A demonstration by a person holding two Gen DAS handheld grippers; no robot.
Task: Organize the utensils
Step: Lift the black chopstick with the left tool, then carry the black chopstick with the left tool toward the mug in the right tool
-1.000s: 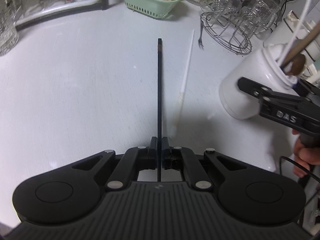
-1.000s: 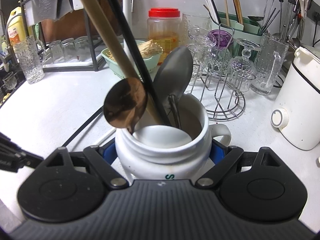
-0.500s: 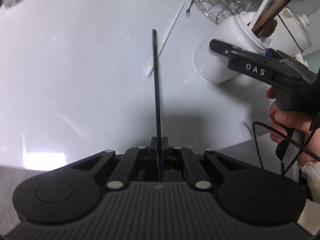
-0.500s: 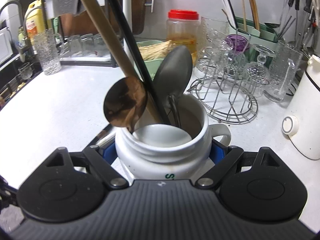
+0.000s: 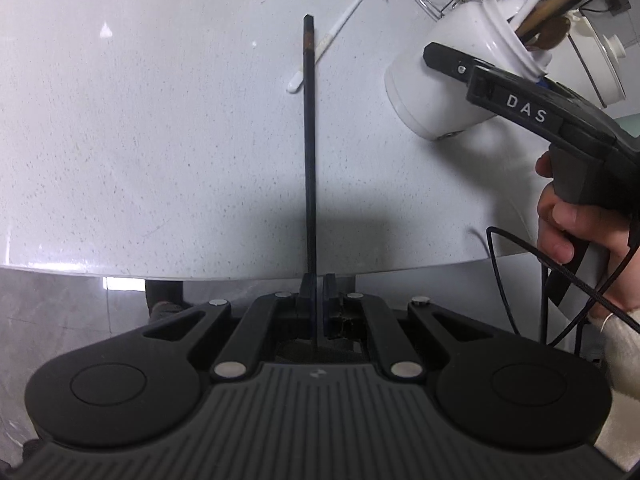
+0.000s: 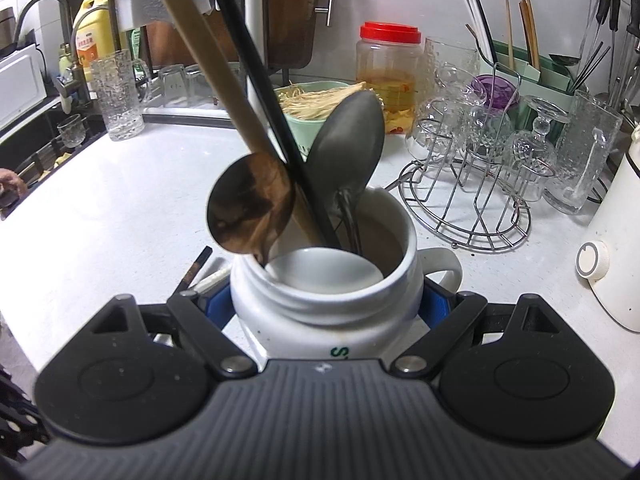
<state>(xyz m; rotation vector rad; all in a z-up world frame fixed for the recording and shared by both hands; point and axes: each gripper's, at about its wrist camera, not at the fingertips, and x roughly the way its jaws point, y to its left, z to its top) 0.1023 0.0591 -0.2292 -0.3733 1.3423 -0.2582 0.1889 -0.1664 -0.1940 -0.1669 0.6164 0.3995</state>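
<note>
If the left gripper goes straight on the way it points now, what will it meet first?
Probably the bare counter. The left gripper is shut on a black chopstick, whose far end would likely touch first, beside the white chopstick. Depth is unclear.

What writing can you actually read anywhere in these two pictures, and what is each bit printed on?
"DAS": white capitals on the side of the right gripper, seen from the left wrist view.
"S": a green letter low on the white jar, cut off by the gripper body, so the rest is hidden.
Yellow bottle: its orange and white label has print, too small and blurred to read.
Nothing else is legible.
</note>
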